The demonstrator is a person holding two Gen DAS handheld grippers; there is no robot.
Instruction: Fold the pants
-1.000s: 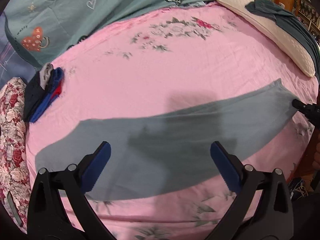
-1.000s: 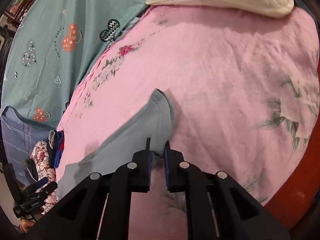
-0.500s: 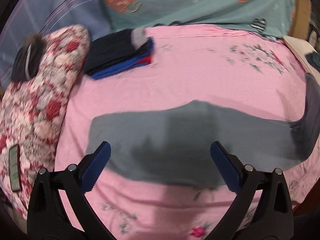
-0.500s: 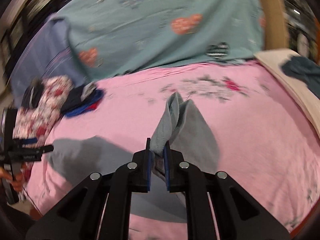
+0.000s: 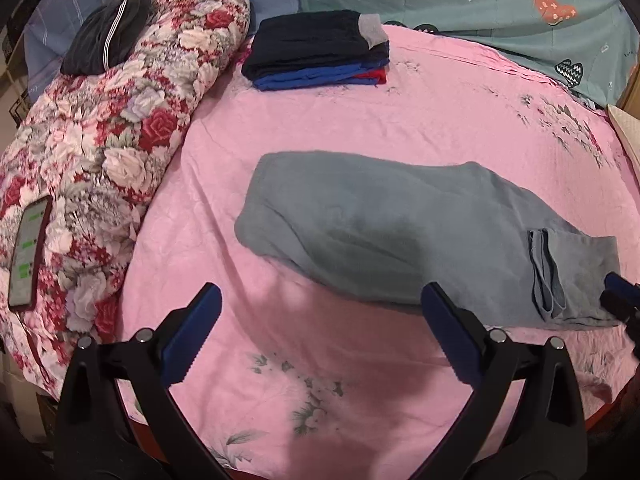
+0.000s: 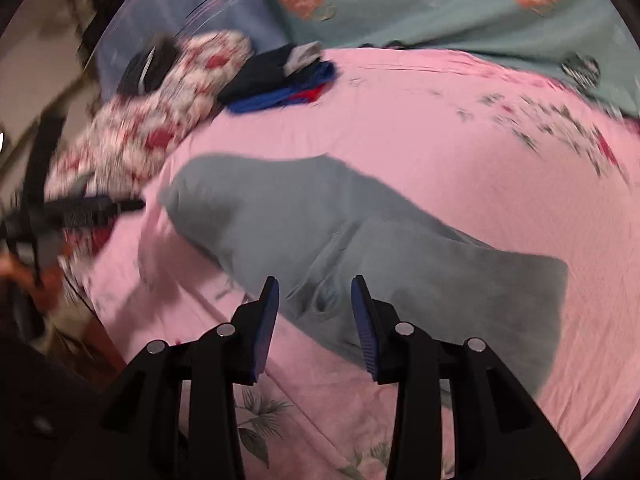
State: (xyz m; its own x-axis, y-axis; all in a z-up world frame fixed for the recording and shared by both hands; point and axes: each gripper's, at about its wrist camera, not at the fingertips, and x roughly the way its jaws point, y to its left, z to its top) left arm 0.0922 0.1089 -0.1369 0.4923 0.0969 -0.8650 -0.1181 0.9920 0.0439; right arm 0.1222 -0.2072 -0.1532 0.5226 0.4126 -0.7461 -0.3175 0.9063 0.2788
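The grey-blue pants (image 5: 384,232) lie on the pink floral bed sheet (image 5: 360,120), folded once lengthwise with the leg cuffs (image 5: 546,276) laid back over the cloth at the right. My left gripper (image 5: 320,328) is open and empty, above the sheet just in front of the pants. My right gripper (image 6: 314,312) is open and empty, hovering over the folded part of the pants (image 6: 360,240). Its tips also show at the right edge of the left wrist view (image 5: 618,292), beside the fold.
A stack of folded dark, blue and red clothes (image 5: 320,54) lies at the back. A floral quilt (image 5: 100,132) with a phone (image 5: 30,254) and a dark garment (image 5: 106,32) on it is at the left. The bed's front edge is close below.
My right gripper carried the leg end over to the left, laid it on the pants and opened. My left gripper swung left toward the waist end and stayed open.
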